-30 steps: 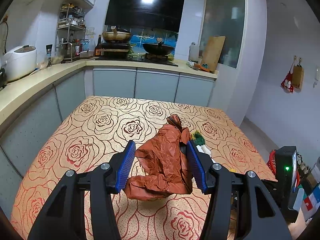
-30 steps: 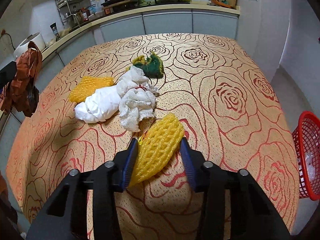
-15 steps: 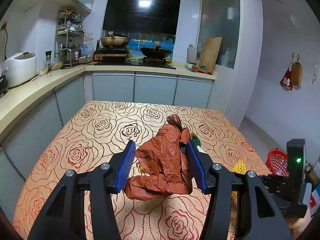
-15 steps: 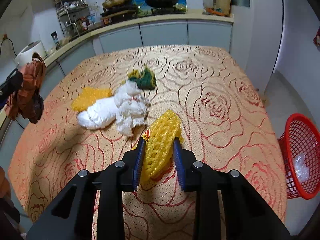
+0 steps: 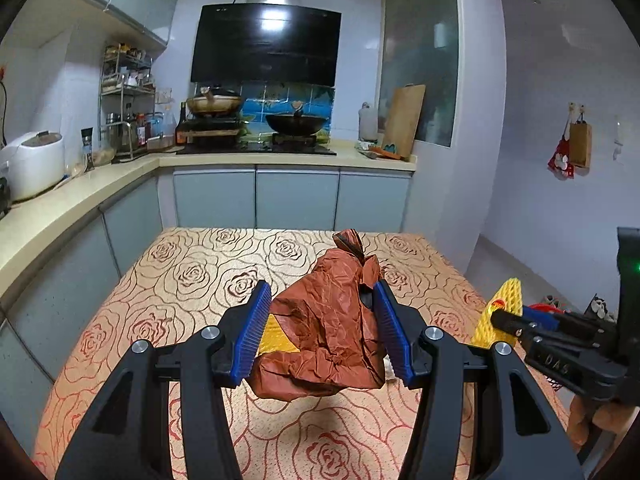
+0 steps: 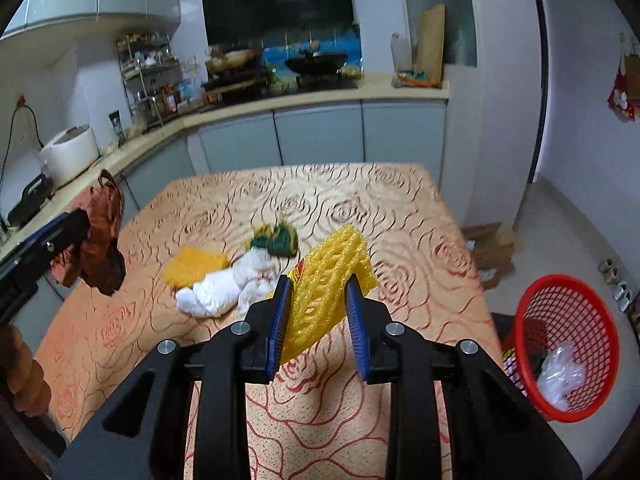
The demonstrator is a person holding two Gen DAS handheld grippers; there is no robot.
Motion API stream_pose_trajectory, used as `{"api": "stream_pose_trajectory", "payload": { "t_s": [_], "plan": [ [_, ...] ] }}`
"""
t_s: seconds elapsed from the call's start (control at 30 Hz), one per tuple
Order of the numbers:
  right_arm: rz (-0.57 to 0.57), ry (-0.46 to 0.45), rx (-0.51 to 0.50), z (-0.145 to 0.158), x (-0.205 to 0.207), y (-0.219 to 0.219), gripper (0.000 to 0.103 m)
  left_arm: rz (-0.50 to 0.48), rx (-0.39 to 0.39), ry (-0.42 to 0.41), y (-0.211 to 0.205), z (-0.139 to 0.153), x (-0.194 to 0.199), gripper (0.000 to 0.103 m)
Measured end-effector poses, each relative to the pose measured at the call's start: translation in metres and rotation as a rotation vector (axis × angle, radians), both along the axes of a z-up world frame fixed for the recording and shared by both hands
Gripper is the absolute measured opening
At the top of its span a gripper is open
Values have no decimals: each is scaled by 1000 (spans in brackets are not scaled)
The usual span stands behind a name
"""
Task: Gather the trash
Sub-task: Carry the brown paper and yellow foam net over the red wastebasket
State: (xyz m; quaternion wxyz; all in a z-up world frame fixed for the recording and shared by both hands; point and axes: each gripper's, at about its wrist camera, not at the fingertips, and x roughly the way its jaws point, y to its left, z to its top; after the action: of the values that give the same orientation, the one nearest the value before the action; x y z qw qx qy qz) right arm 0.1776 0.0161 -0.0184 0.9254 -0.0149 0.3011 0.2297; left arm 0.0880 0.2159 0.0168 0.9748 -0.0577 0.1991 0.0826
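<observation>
I have both hands loaded: my left gripper (image 5: 320, 328) has its jaws pinching a crumpled brown bag (image 5: 328, 344), held clear above the surface (image 6: 400, 216), and my right gripper (image 6: 316, 320) has its jaws pressed onto a yellow foam net (image 6: 328, 284), also lifted off. The net's long axis runs away from me and tilts upward, its far end pointing toward the far right corner. The red basket (image 6: 568, 344) sits on the floor off the right edge with a clear wrapper already inside. Left to collect, I judge: a second yellow net (image 6: 192, 266), a white cloth wad (image 6: 228, 288) and a green scrap (image 6: 276, 238), clustered mid-surface.
</observation>
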Motion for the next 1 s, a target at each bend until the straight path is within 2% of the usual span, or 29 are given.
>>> {"api": "stream_pose_trajectory", "payload": {
  "t_s": [0.63, 1.0],
  "plan": [
    [-117, -87, 45, 35, -3, -61, 28, -146, 4, -43, -57, 20, 13, 51],
    [-252, -113, 48, 42, 2, -121, 28, -320, -14, -61, -117, 27, 38, 51]
  ]
}}
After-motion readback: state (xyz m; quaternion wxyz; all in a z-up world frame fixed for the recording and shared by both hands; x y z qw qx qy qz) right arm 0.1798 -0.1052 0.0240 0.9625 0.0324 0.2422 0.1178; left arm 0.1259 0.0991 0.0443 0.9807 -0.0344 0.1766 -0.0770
